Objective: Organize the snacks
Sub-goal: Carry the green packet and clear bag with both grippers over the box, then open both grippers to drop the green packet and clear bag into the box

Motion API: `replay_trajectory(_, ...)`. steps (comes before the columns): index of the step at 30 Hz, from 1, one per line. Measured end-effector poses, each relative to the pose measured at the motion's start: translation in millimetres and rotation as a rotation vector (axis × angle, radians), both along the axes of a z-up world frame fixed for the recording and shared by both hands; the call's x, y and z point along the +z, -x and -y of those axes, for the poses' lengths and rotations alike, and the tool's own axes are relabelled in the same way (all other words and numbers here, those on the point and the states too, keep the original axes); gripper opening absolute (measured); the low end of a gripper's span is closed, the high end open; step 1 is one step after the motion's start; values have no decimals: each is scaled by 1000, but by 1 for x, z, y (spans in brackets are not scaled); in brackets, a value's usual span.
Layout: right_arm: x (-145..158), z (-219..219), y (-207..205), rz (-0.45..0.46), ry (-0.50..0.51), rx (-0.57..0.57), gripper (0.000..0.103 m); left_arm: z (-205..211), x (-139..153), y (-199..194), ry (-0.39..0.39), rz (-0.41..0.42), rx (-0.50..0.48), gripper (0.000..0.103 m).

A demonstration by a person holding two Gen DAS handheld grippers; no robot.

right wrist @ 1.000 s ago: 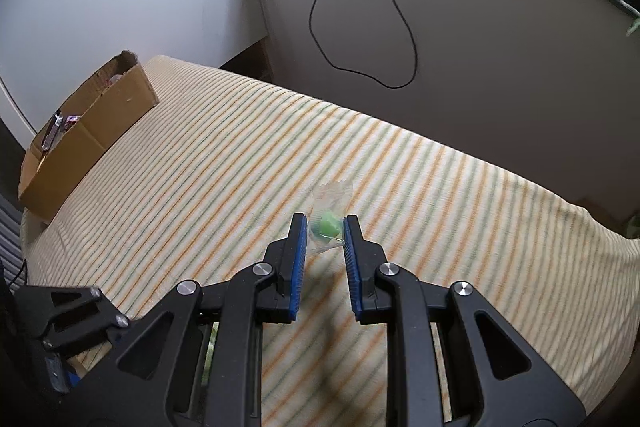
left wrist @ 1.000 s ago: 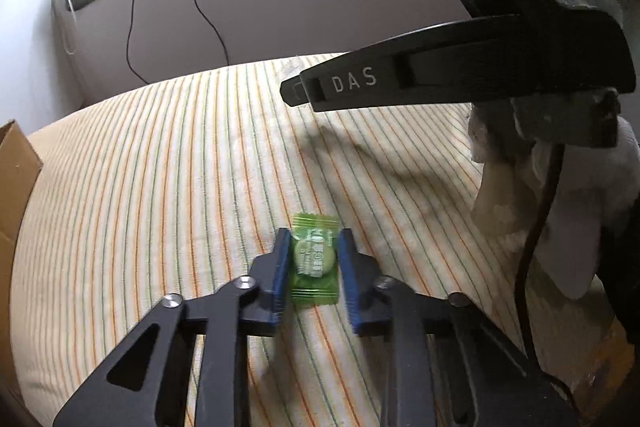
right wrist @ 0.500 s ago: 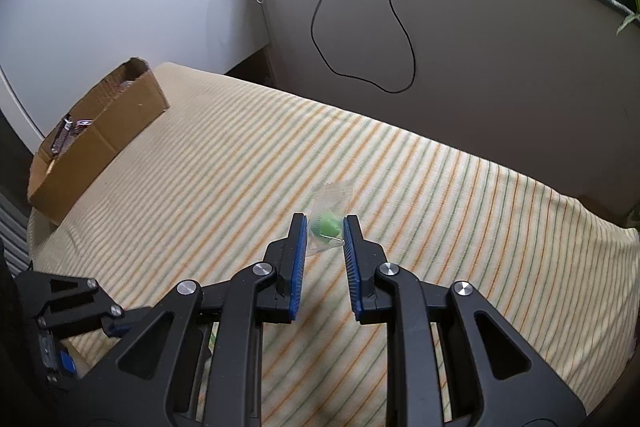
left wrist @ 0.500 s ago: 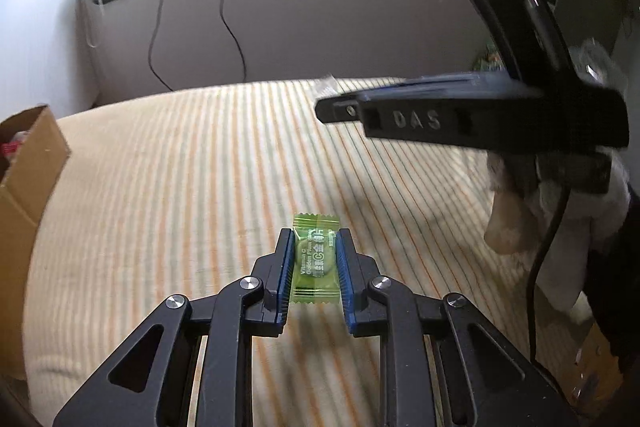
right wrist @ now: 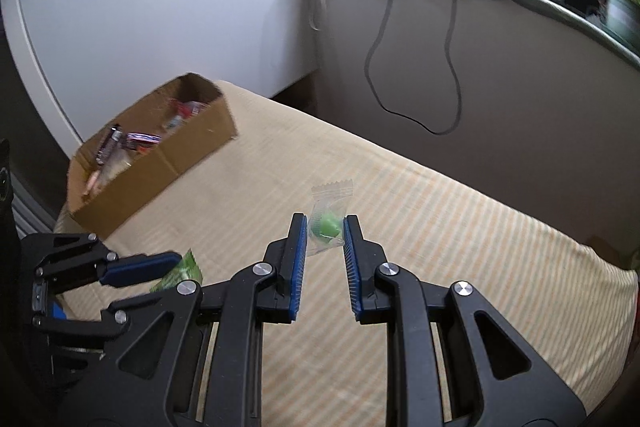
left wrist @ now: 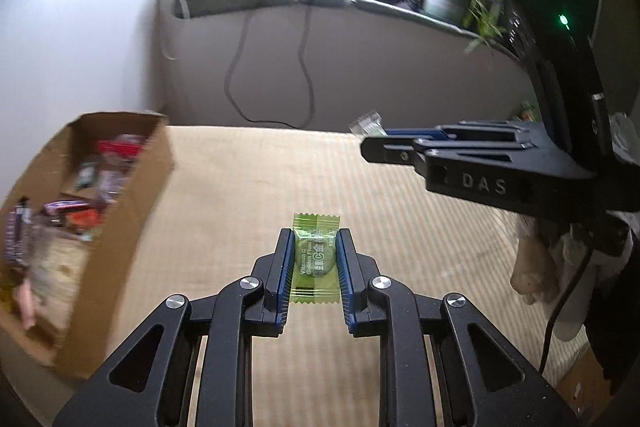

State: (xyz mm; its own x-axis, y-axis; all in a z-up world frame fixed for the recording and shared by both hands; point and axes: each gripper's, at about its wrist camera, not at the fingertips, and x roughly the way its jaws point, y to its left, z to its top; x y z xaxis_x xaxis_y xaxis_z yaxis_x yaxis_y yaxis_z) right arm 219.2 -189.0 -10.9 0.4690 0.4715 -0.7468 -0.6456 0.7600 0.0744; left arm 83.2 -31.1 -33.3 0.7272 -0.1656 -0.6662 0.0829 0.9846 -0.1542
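The left claw (left wrist: 313,259) is raised above the striped bed (left wrist: 400,211), reaching forward and roughly level, its blue pads clamped on the two sides of a green wrapped candy (left wrist: 315,257) whose crimped ends stick out ahead of and behind the pads; the printed face of the wrapper points up at the camera. The cardboard box (left wrist: 120,227) is the landmark here: it sits on the bed to the left of this claw and slightly ahead of it, open at the top, with a blurred heap of packaged snacks (left wrist: 84,187) inside. The green candy is held in the air to the right of the box, near its long side wall but not over the opening. Further right of the box, beyond the left claw, the right claw (left wrist: 370,137) enters side-on at about the same height or a little higher, its fingers pointing towards the box. In its own view the right claw (right wrist: 325,231) is tilted downward over the bed, pads closed on a clear-wrapped candy (right wrist: 328,223) with a round green sweet inside; the wrapper's serrated top stands up past the fingertips. From this view the cardboard box (right wrist: 160,179) lies ahead and to the left, well apart from the clear-wrapped candy, and the left claw (right wrist: 176,263) shows low down, just on the near side of the box, with the green wrapper poking from its tip. Behind the box a pale wall (right wrist: 160,7) rises, and a black cable (right wrist: 452,67) hangs down the ledge to the box's right.
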Motion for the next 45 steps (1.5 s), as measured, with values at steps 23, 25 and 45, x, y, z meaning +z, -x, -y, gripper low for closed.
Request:
replay_trajectory(23,4,-161,-8,-23,-55,174,19,-147,28,-21,-68,54,247,19)
replay_trajectory(25,3,-174,-10,-25,-58,186,19,-155,28,-24,-73,53,255,19)
replay_trajectory(45,-15,-231,-24,-55,-42,239,19,-188,22,-39,-50,39,297,20)
